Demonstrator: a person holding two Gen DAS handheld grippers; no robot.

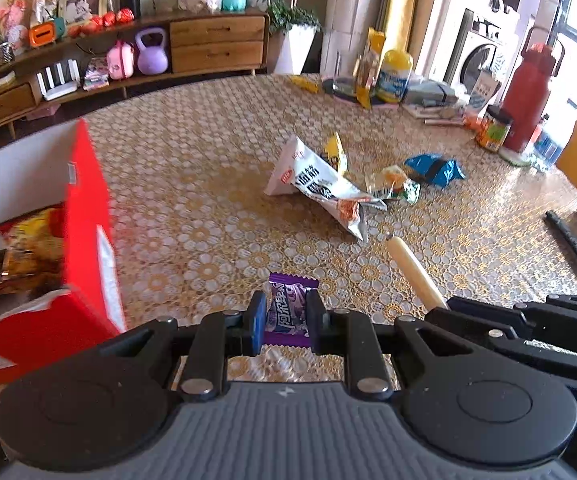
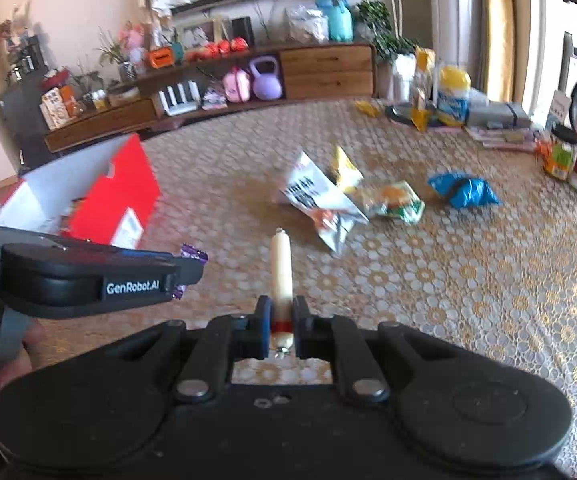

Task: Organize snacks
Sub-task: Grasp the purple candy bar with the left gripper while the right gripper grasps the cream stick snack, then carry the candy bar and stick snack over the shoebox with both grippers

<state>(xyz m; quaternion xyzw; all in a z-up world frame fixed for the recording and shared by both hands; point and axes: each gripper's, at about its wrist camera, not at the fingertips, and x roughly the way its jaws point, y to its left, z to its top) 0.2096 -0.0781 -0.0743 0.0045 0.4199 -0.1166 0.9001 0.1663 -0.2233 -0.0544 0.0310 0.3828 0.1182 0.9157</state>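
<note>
— Box (image 1: 88,216) first: red outside, white inside, top open, standing at the left edge of the table (image 1: 208,168). What's in it?

— Yellow-and-red snack bags (image 1: 34,248) piled inside; I can't count them through the blur.

— And your jaws?

— My left gripper (image 1: 286,318) pinches one purple candy (image 1: 286,308), wrapper printed with white characters I can't read. My right gripper (image 2: 281,326) is clamped on one pale sausage stick (image 2: 281,272) near its red band, the stick pointing away from me. Both are lifted off the cloth, near the table's front edge, just beside each other.

— Any writing?

— "GenRobot.AI" on the side of my left gripper, seen from the right wrist. The white packet (image 1: 316,184) bears bold black characters, unreadable to me.

— How many snacks are loose?

— Four, clustered mid-table: the white packet, one small yellow packet (image 1: 335,152), one orange-and-green packet (image 1: 394,184), one blue packet (image 1: 434,169) just apart to the right. At the far edge stand a yellow-lidded tub (image 1: 394,76) and a red flask (image 1: 528,96).
</note>
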